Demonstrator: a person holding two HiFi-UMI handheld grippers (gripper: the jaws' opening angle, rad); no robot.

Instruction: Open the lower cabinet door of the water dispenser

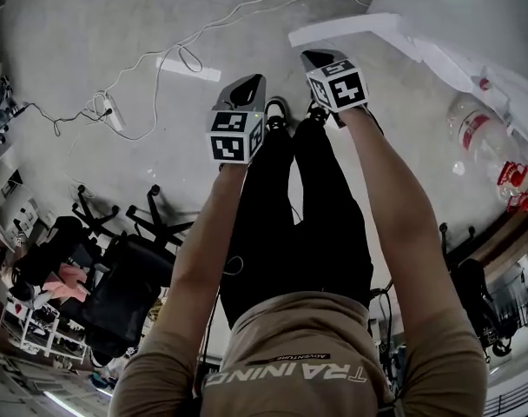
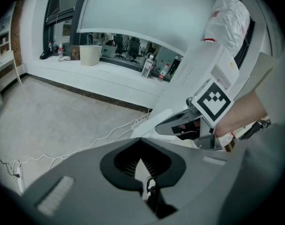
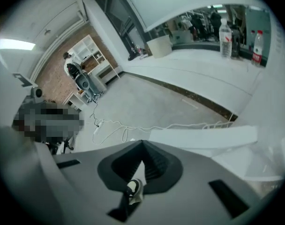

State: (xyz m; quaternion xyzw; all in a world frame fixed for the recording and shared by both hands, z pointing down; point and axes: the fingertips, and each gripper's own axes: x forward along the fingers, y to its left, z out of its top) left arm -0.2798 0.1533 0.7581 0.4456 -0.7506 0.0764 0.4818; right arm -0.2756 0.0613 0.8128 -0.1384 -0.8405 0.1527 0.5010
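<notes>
Head view is catching grey left gripper point(image 1: 251, 83) and right gripper point(image 1: 314, 58) pressed together, empty, beside the white water dispenser point(image 1: 446, 20), where the flat white door point(image 1: 346, 29) at its foot is looking light, stiff: grab its free edge.

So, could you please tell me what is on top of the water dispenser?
A large clear water jug with red markings stands on the white water dispenser. How its neck sits in the top is hidden, and its water level cannot be made out.
</notes>
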